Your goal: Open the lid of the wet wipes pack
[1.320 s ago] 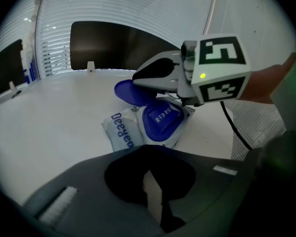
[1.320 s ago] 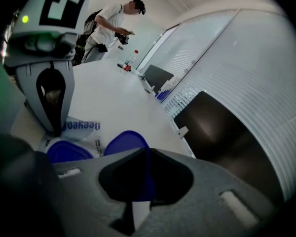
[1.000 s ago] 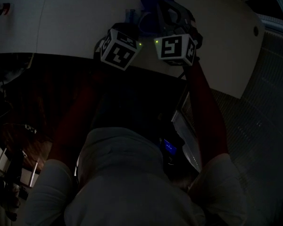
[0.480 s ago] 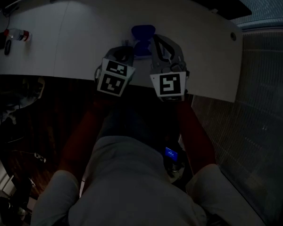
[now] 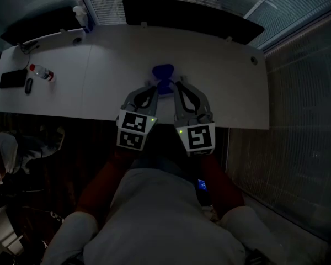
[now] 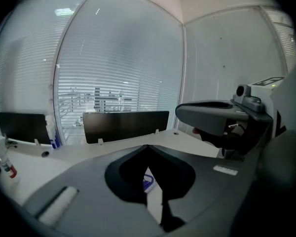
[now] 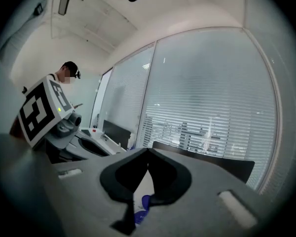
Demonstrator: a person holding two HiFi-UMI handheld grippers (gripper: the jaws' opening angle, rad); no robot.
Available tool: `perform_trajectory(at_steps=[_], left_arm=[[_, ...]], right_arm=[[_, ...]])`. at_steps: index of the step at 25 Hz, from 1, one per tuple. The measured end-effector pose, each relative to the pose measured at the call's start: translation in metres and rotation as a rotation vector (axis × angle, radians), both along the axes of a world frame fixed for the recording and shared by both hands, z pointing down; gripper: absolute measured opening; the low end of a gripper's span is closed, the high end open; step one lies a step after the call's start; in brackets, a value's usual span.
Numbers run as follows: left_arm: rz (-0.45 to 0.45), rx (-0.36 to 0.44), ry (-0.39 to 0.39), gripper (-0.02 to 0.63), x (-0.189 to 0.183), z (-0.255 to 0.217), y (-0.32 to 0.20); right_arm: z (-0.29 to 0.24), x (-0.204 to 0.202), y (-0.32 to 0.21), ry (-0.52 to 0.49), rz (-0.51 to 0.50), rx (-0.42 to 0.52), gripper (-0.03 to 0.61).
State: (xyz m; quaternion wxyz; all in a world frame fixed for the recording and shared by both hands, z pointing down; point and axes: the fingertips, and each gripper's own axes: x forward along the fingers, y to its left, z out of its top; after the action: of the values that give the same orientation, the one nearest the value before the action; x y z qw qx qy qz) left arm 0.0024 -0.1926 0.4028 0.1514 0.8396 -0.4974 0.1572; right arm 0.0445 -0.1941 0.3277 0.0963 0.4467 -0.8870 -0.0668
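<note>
The blue wet wipes pack [image 5: 163, 73] lies on the white desk [image 5: 220, 76], near the middle. Both grippers hover side by side over the desk's near edge and point at the pack. My left gripper [image 5: 150, 85] has its tips just short of the pack's left side, and my right gripper [image 5: 179, 83] is just short of its right side. Through the left gripper's [image 6: 148, 146] shut jaws a sliver of the pack [image 6: 147, 181] shows. The right gripper's [image 7: 148, 150] jaws also meet at the tips, with the pack [image 7: 141, 205] below them. Neither holds anything.
A water bottle [image 5: 42, 73], a black phone [image 5: 11, 79] and a mouse [image 5: 28, 85] lie at the desk's far left. A black panel [image 5: 182, 11] stands along the back edge, with a spray bottle [image 5: 80, 15] to its left. Window blinds are beyond it.
The head view has risen and widened, so the whole desk now shows. Both grippers have drawn back toward the near edge, and the pack now lies past their tips.
</note>
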Motion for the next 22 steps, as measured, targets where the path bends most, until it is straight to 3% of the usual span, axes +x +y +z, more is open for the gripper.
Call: perform_trajectory(at_steps=[10,14,22], left_arm=[[0.025,0.212,0.027,0.002,0.012,-0.076,0.049],[0.029,0.246,0.041,0.003,0.019,-0.089,0.066],[0.03,0.254,0.071,0.002,0.025,-0.093,0.07]], right_arm=[[-0.054,0.013,0.06,-0.167,0.063,0.024,0.002],[-0.065,0.02,0.08,-0.215,0.07,0.0,0.0],[-0.071,0.024,0.088,-0.21,0.061,0.013,0.0]])
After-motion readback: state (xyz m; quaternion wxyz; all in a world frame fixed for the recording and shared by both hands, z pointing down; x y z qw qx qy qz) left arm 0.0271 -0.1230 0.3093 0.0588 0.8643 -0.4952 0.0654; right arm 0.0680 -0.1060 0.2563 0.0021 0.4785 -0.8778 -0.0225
